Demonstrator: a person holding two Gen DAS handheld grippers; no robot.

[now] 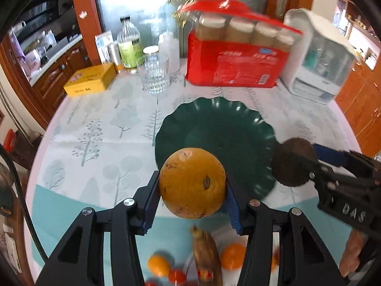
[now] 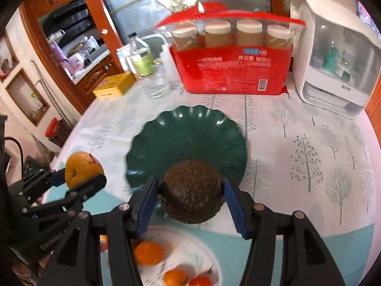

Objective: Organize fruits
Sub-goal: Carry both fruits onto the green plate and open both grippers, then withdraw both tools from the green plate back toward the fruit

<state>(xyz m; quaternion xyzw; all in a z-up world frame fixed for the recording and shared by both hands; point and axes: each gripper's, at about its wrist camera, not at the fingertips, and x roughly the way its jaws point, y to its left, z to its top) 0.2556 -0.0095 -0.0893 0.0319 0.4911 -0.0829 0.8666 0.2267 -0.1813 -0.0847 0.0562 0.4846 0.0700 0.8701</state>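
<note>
My left gripper [image 1: 192, 199] is shut on a large orange [image 1: 192, 183] and holds it above the near rim of the dark green scalloped plate [image 1: 221, 128]. My right gripper [image 2: 191, 199] is shut on a dark brown avocado [image 2: 191, 189], also above the near edge of the green plate [image 2: 188, 133]. The right gripper with the avocado [image 1: 294, 162] shows at the right in the left wrist view. The left gripper with the orange [image 2: 82, 169] shows at the left in the right wrist view. Below lie small oranges [image 2: 148, 252], a banana [image 1: 207, 255] and small red fruits [image 1: 176, 276] on a white plate [image 2: 204, 252].
A red pack of paper cups [image 1: 234, 64] stands behind the green plate. A white appliance [image 1: 319, 69] is at the back right. A glass tumbler [image 1: 154, 76], bottles [image 1: 128, 45] and a yellow box [image 1: 91, 79] stand at the back left on the tree-patterned tablecloth [image 1: 100, 131].
</note>
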